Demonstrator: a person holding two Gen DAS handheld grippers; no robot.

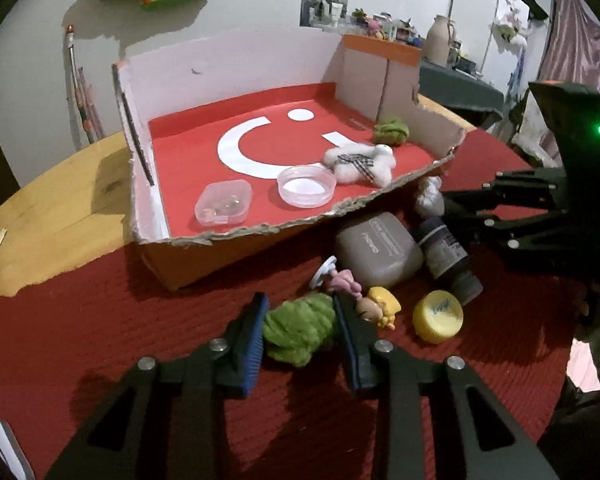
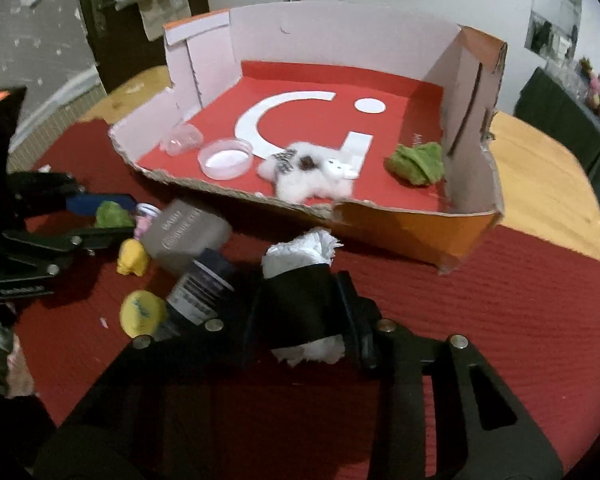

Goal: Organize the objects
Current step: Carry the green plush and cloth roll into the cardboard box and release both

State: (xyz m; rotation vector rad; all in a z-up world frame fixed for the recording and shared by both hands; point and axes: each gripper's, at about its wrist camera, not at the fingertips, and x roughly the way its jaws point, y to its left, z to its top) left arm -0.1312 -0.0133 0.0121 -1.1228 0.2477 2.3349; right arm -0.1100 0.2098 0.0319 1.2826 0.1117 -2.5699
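A green woolly tuft (image 1: 300, 330) lies on the red cloth, and my left gripper (image 1: 300, 308) is shut on it, blue pads pressing both sides. The same tuft (image 2: 110, 216) shows between that gripper's fingers (image 2: 100, 202) in the right wrist view. My right gripper (image 2: 300, 288) is shut on a black roll with crumpled white paper (image 2: 304, 252) sticking out of both ends. It lies just before the low torn front wall of the cardboard box (image 2: 400, 228). From the left wrist view, the right gripper (image 1: 448, 208) reaches in from the right at the white paper (image 1: 430, 196).
Inside the box (image 1: 240, 236) lie a clear lidded tub (image 1: 224, 204), a round clear dish (image 1: 306, 186), a white plush toy (image 1: 360, 164) and another green tuft (image 1: 390, 130). On the cloth lie a grey bottle (image 1: 378, 250), a dark bottle (image 1: 446, 256), a yellow cap (image 1: 438, 316) and small figures (image 1: 380, 306).
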